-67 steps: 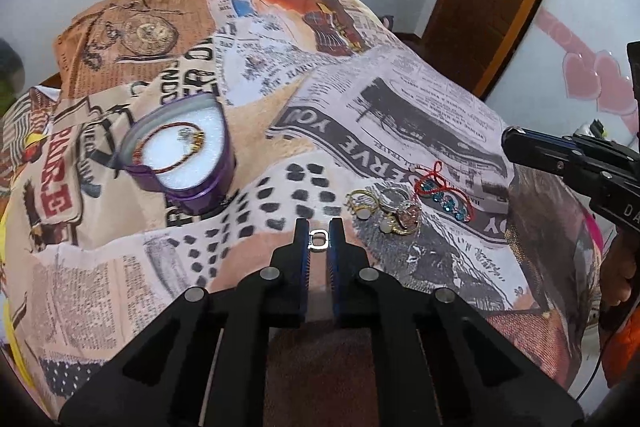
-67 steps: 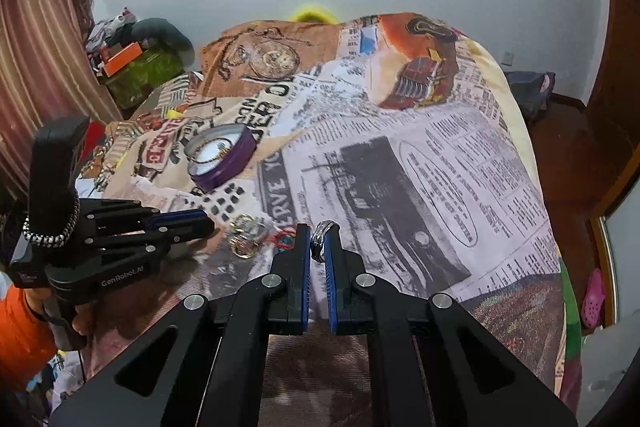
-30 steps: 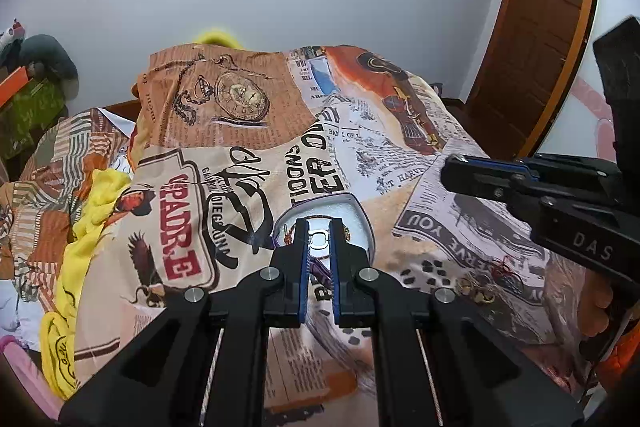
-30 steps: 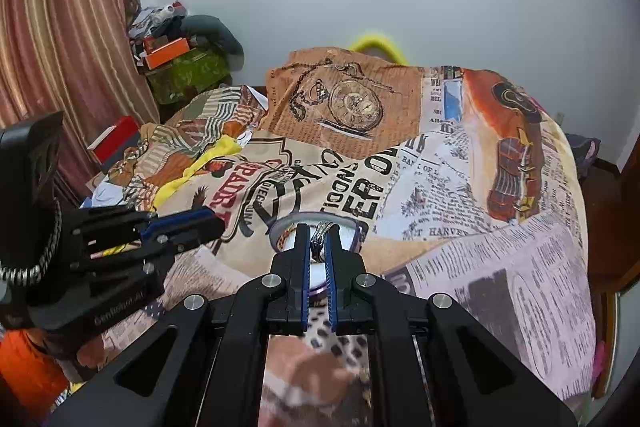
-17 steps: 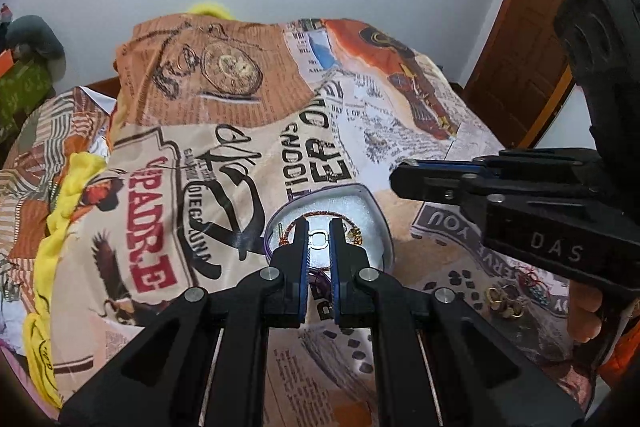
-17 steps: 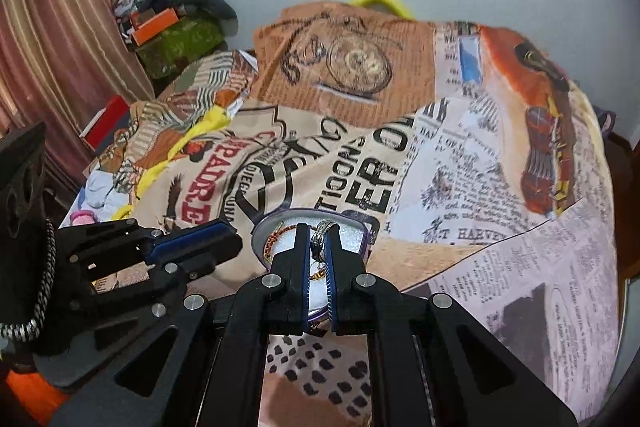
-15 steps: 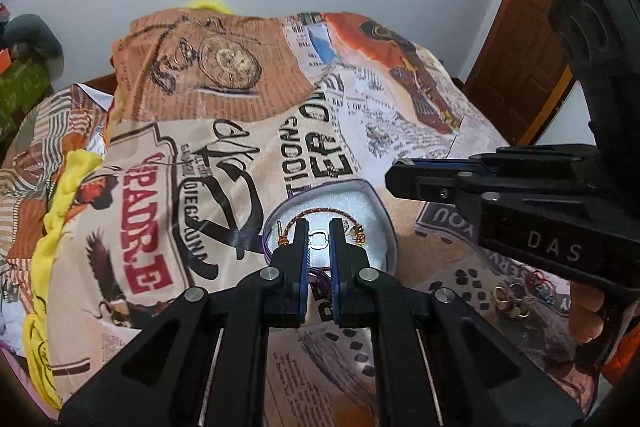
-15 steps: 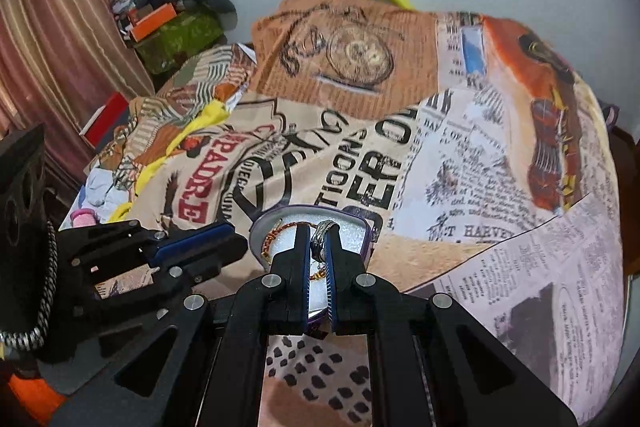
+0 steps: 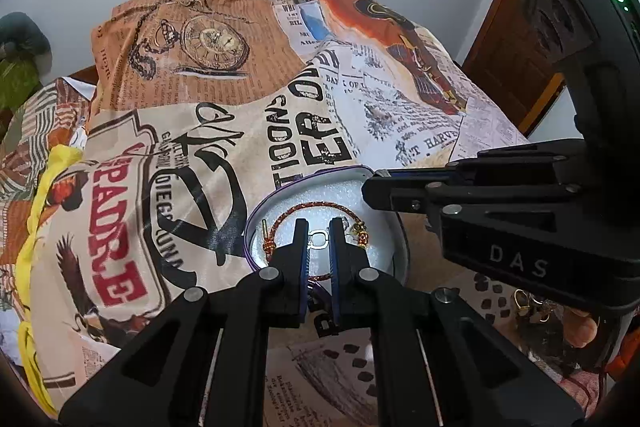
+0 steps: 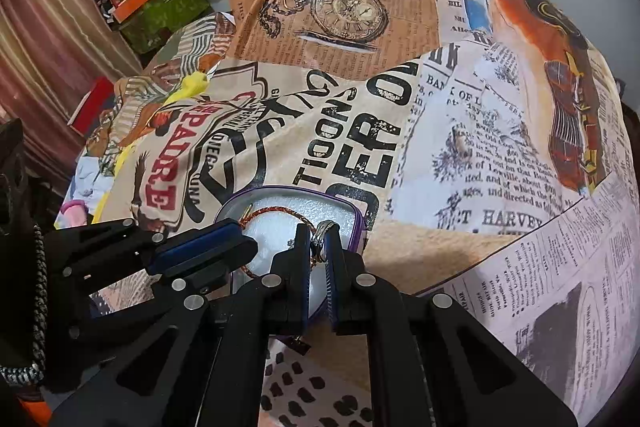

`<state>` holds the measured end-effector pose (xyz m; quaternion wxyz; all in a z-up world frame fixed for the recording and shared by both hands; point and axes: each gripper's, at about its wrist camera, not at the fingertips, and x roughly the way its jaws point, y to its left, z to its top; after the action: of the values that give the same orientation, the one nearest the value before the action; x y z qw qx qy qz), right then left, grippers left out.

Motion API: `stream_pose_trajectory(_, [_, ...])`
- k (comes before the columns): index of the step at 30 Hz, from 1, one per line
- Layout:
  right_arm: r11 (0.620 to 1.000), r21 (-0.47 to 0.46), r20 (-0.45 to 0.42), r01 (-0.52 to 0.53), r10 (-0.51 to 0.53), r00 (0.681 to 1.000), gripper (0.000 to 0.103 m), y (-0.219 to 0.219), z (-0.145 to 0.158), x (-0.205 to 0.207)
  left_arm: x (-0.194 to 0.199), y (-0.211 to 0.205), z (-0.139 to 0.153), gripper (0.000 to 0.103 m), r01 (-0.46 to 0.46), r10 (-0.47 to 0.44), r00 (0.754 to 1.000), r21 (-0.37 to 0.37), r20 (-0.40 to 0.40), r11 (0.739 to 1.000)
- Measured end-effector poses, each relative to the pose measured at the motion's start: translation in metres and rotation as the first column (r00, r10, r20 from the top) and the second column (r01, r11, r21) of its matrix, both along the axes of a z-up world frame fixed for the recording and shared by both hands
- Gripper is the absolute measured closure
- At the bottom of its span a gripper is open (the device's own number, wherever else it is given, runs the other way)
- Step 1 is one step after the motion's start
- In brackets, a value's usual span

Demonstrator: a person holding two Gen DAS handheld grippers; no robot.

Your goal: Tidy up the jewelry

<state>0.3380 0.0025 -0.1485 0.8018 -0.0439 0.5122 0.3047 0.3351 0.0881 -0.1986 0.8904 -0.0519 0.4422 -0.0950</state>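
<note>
A purple jewelry box (image 9: 260, 211) with white foam lining sits on the printed bedspread; it also shows in the right wrist view (image 10: 356, 223). A red-and-gold braided bracelet (image 9: 320, 205) lies inside it. My left gripper (image 9: 319, 227) is shut on a small silver ring (image 9: 319, 240), held just over the box. My right gripper (image 10: 318, 233) is shut on a silver ring (image 10: 323, 231) over the box's right side. Each gripper shows in the other's view, the right one (image 9: 372, 187) at the box's right rim and the left one (image 10: 244, 245) at its left.
More rings (image 9: 528, 303) lie on the bedspread at the right, partly behind the right gripper. A yellow cloth (image 9: 36, 195) lies along the bed's left side. A wooden door (image 9: 516, 59) stands at the right. Clutter and a striped curtain (image 10: 44, 27) stand to the left.
Both grippers have carried their rings from the ring pile on the right over to the purple box and lowered close above its foam. Both stay shut.
</note>
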Motion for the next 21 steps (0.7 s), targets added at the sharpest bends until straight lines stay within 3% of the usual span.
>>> stream_pose_trajectory(12, [1.0, -0.008, -0.017, -0.001, 0.001, 1.0, 0.096, -0.001, 0.006, 0.0, -0.007, 0.001, 0.01, 0.095, -0.004, 0.004, 1.0, 0.013, 0.004, 1.0])
stream_pose_trajectory(21, [1.0, -0.01, 0.102, 0.007, -0.006, 0.995, 0.096, -0.012, 0.045, -0.027, -0.036, -0.001, 0.049, 0.095, -0.025, 0.023, 0.998, 0.03, 0.066, 0.999])
